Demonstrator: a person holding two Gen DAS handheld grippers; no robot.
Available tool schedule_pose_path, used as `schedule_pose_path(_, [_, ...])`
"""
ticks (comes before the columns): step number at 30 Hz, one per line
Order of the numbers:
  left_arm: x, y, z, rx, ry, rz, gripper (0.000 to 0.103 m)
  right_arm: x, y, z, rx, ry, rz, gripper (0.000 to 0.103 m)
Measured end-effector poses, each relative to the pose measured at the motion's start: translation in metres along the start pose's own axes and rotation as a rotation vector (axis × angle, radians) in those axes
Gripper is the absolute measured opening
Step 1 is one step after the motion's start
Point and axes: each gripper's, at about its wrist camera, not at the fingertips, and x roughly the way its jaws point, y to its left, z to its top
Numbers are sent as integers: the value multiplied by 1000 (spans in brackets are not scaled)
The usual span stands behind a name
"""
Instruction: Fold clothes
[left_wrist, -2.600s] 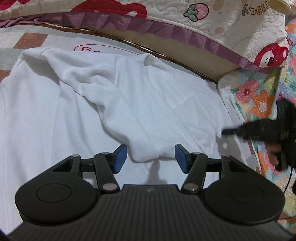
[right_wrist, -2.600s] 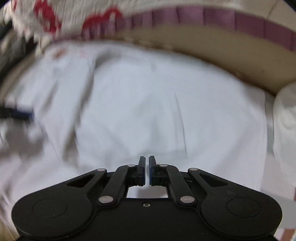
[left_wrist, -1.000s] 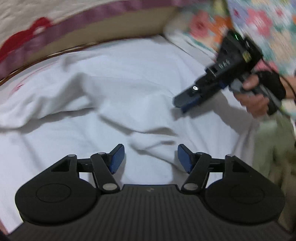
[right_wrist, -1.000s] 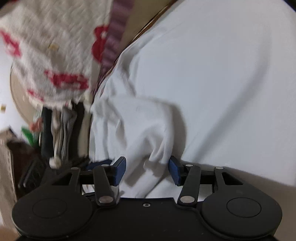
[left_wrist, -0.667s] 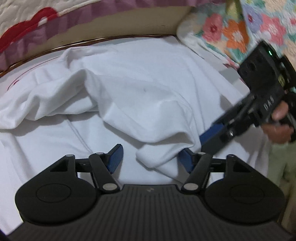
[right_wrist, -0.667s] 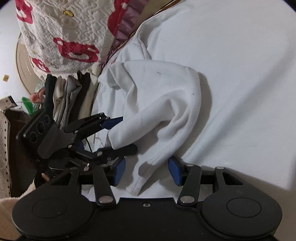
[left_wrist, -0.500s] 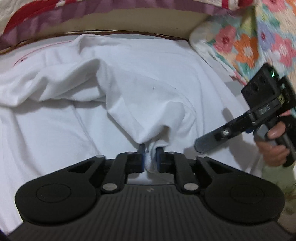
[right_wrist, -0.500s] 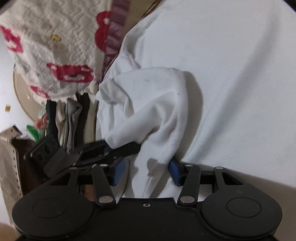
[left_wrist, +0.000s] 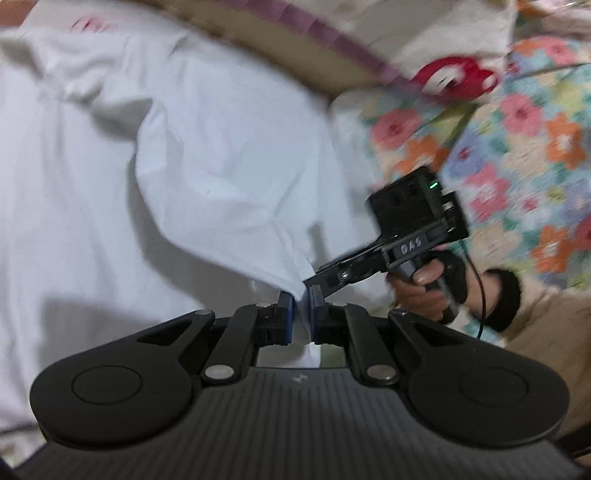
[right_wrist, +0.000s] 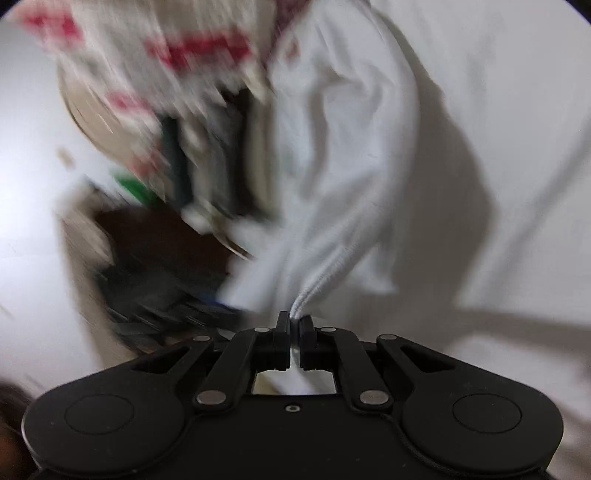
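Observation:
A white garment (left_wrist: 207, 177) lies spread over the bed, with one fold of it lifted off the rest. My left gripper (left_wrist: 300, 299) is shut on that fold's lower edge. In the left wrist view my right gripper (left_wrist: 314, 282), held by a hand (left_wrist: 424, 288), pinches the same cloth right beside the left one. From the right wrist, the right gripper (right_wrist: 294, 321) is shut on a ribbed hem of the white garment (right_wrist: 354, 192), which rises taut from its fingers. Both views are blurred by motion.
A quilted cover with red prints and a purple frill (left_wrist: 332, 40) runs along the far bed edge. A floral quilt (left_wrist: 517, 140) lies at the right. Blurred dark items and a stack of clothes (right_wrist: 207, 162) sit off the bed's left side.
The left gripper closed on the lifted fold half a second ago and still holds it. The right gripper has since shut on the hem beside it, and both pull the cloth up and taut.

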Motion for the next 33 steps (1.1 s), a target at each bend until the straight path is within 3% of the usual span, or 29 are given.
schedule_pose_path(2, [7, 13, -12, -67, 43, 47, 8, 4, 8, -1, -8, 69, 1, 11])
schedule_pose_path(5, [12, 34, -26, -136, 44, 118, 8, 15, 12, -12, -62, 18, -178, 14])
schedule_pose_path(9, [14, 39, -39, -183, 38, 97, 11, 23, 23, -25, -144, -25, -227, 15])
schedule_pose_path(10, [15, 33, -39, -151, 56, 97, 13, 21, 28, -24, -179, -41, -254, 17])
schedule_pose_path(12, [16, 21, -38, -78, 82, 107, 39, 14, 38, -18, -263, -91, -329, 30])
schedule_pose_path(13, [8, 17, -34, -39, 45, 126, 45, 10, 44, -13, -311, -124, -377, 34])
schedule_pose_path(16, [-37, 25, -11, 19, -188, 207, 56, -13, 58, 16, -425, -297, -526, 37])
schedule_pose_path(18, [-64, 39, 7, 25, -345, 249, 60, -33, 55, 43, -418, -426, -484, 37])
schedule_pose_path(21, [-76, 85, 40, -20, -494, 284, 60, -40, 52, 82, -429, -477, -438, 38])
schedule_pose_path(25, [-62, 146, 78, -160, -565, 241, 60, -31, 55, 137, -446, -466, -359, 45])
schedule_pose_path(29, [-45, 161, 94, -90, -596, 168, 62, -19, 54, 177, -450, -485, -334, 51])
schedule_pose_path(31, [-37, 161, 99, -64, -606, 232, 64, -17, 48, 188, -446, -480, -318, 51])
schedule_pose_path(33, [-32, 168, 104, -70, -597, 250, 65, -15, 42, 195, -440, -502, -273, 51])
